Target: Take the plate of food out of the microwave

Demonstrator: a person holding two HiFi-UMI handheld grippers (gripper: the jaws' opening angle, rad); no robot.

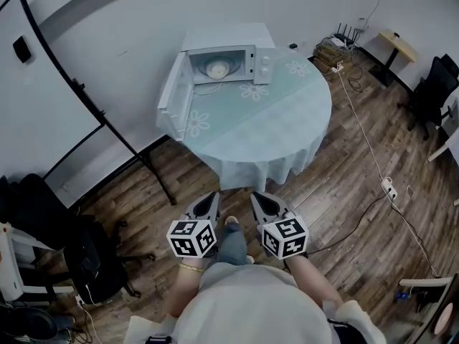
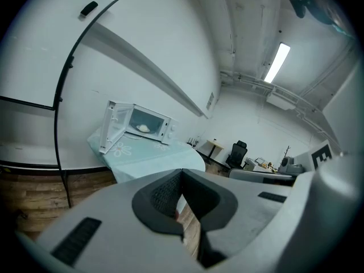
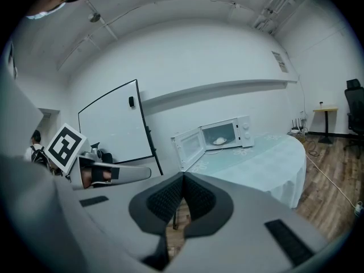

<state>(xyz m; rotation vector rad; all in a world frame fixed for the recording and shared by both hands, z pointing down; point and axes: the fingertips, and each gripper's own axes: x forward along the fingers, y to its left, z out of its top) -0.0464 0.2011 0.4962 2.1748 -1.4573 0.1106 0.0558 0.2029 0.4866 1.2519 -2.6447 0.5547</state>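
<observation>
Plate [image 1: 217, 68] with food sits inside the microwave [image 1: 237, 38], door [image 1: 176, 95] swung open, at the far side of the table [image 1: 287, 127]. Your left gripper [image 1: 213, 196] and right gripper [image 1: 257, 196] hang well short of the table, jaws clenched together on nothing.

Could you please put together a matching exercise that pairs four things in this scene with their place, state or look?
Things:
1. microwave door
2. plate of food
3. left hand-held gripper
4. tablecloth

Descriptions:
A. inside the microwave
B. shut, with nothing between the jaws
C. swung wide open
D. pale, with flower prints

Pairs: 1-C, 2-A, 3-B, 4-D
</observation>
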